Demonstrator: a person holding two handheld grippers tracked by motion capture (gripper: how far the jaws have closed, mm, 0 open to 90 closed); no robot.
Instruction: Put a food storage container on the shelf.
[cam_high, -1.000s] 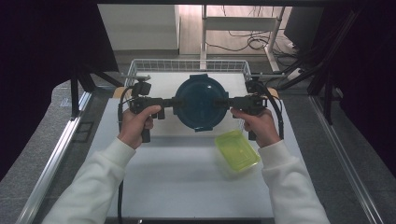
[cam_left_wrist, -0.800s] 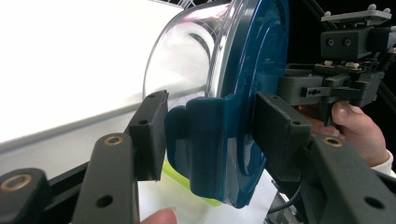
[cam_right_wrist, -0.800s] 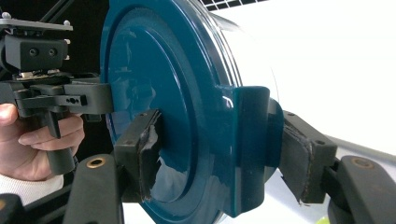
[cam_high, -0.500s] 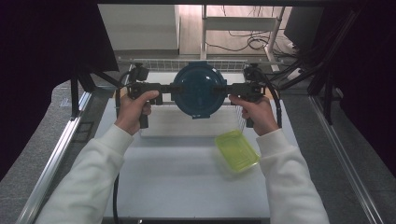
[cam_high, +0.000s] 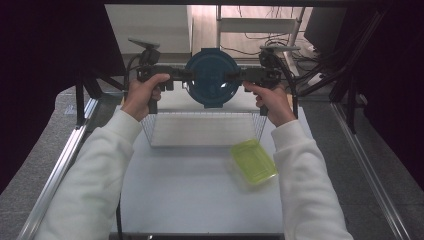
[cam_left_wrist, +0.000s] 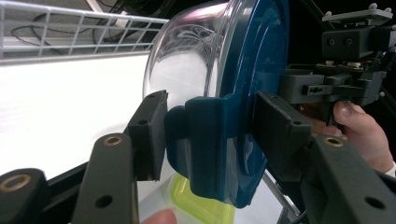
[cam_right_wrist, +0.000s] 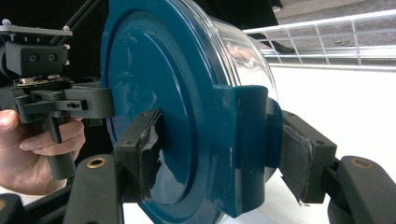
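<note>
High view: a blue-lidded clear container (cam_high: 212, 79) is held aloft, clamped by left gripper (cam_high: 186, 76) and right gripper (cam_high: 233, 76) above the wire basket's (cam_high: 150, 135) far edge, seemingly not yet deposited.

Bright table, dark surroundings on my feed.
From the high view the white table (cam_high: 200, 190) glares almost blown out while both sides fall black. In my gripper views the near jaws blur, and reflections streak the clear bowl (cam_left_wrist: 187, 60).
</note>
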